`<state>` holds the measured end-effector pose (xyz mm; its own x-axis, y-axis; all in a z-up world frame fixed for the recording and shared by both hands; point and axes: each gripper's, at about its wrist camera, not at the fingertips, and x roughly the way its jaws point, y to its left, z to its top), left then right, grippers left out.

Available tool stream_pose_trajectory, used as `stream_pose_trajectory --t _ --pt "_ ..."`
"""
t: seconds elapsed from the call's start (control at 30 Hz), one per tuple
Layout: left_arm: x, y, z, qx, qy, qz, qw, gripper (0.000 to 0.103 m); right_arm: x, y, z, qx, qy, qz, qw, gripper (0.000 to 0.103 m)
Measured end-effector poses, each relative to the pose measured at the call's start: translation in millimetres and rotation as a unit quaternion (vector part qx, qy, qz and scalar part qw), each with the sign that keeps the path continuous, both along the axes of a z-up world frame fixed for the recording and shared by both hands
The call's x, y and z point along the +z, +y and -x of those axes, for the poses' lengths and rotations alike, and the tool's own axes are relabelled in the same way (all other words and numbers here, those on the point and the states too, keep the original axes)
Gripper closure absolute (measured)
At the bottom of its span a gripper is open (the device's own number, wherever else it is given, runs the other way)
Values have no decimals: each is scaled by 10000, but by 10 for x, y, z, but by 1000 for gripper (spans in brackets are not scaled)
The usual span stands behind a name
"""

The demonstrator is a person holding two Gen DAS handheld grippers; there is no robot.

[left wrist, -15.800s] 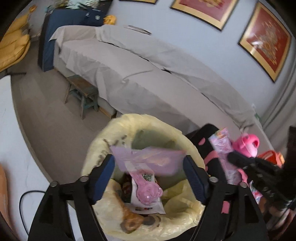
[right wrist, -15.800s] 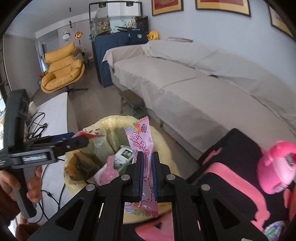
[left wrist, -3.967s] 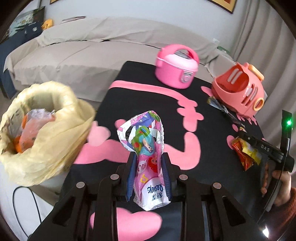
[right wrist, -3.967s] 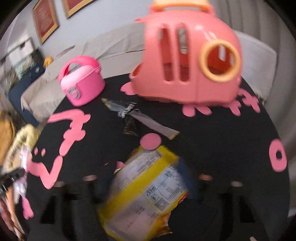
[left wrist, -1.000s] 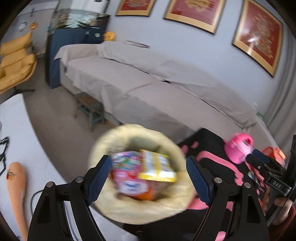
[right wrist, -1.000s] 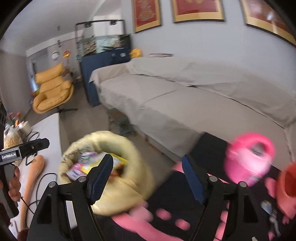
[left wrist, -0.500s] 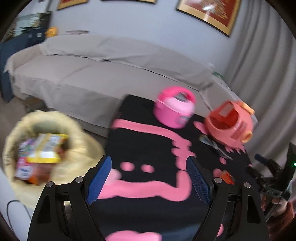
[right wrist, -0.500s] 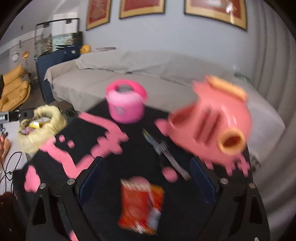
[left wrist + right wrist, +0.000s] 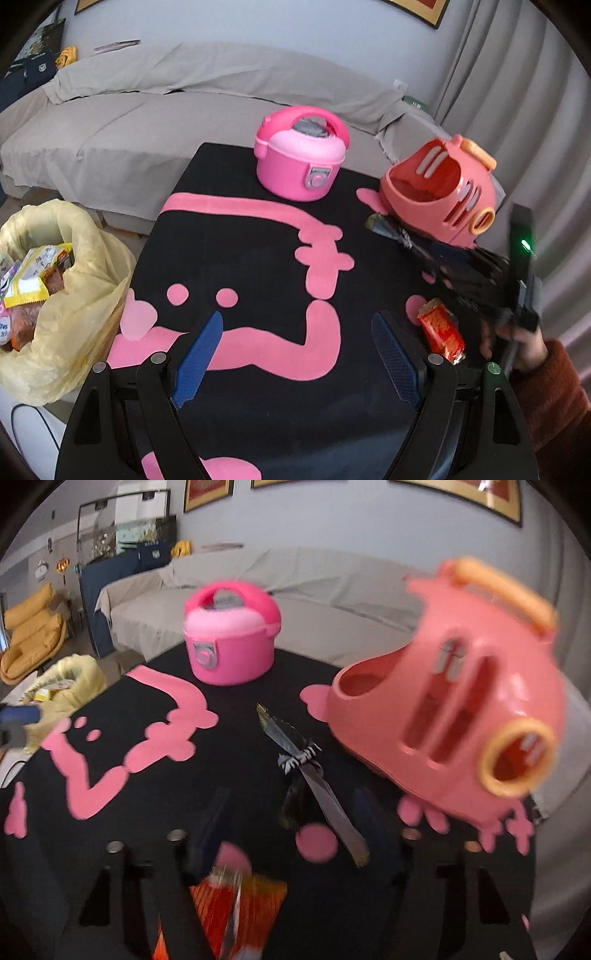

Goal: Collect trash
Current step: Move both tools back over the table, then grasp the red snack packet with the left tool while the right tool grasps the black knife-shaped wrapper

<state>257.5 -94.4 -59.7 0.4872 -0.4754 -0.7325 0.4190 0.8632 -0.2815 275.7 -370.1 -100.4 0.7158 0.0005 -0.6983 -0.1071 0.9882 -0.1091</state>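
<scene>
A living room with a grey covered sofa (image 9: 177, 96) along the wall frames a black worktop with pink cut-out shapes (image 9: 258, 266).

Left wrist view: the left gripper (image 9: 299, 354) hovers over the near edge of the worktop, its blue-padded fingers (image 9: 197, 349) spread wide with nothing between them. A yellow plastic trash bag (image 9: 74, 280) stands off the left edge of the worktop and already holds several snack packets, so part of the collecting appears done. Two pieces are left on the worktop: a red-orange snack wrapper (image 9: 441, 330) near the right edge, and a dark foil wrapper (image 9: 391, 230) lying just beside a salmon-pink toy toaster (image 9: 439, 195). A pink toy rice cooker (image 9: 301, 162) stands at the far side. The right gripper (image 9: 472, 280) reaches in from the right, above the red-orange snack wrapper; the state of its fingers cannot be told here.

Right wrist view: the right gripper (image 9: 295, 834) points at the dark foil wrapper (image 9: 314, 775), with the red-orange snack wrapper (image 9: 229, 912) directly below its fingers, which stand wide apart and hold nothing. Motion blur smears the fingers and both wrappers, so print and exact outlines are unreadable. The bottom edge crops the red-orange snack wrapper. The yellow plastic trash bag (image 9: 74, 679) shows small at far left.
</scene>
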Motion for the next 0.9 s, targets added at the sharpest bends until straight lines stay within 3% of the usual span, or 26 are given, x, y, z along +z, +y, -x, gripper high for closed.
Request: stream_pose_trajectory --t 0.03,0.13,0.2,0.37,0.5,0.73,0.9 --pt "-12 -2 -1 -6 7 -21 10000 20 -58 -4 -116 -63 82 -16 9999 59" --pt "-26 -23 -3 -42 -19 -78 10000 20 -158 -46 -279 -258 189 -37 9995 64" --pt "-40 -53 -13 -73 6 -69 9999 20 -200 -89 -316 -306 282 -122 9991 87" --pt "-86 -183 -8 -156 134 54 9998 20 -125 -167 -40 -374 291 -248 9986 88" --pt "-125 -401 86 -362 232 120 9990 19 4 -261 480 -574 87 -215 9981 88" --pt "-250 -1097 350 -860 492 138 9950 17 115 -590 1204 -1359 -106 -359 9900 88" --pt "-339 -1550 476 -952 593 8 9937 17 105 -754 1443 -1623 -173 -328 9860 88"
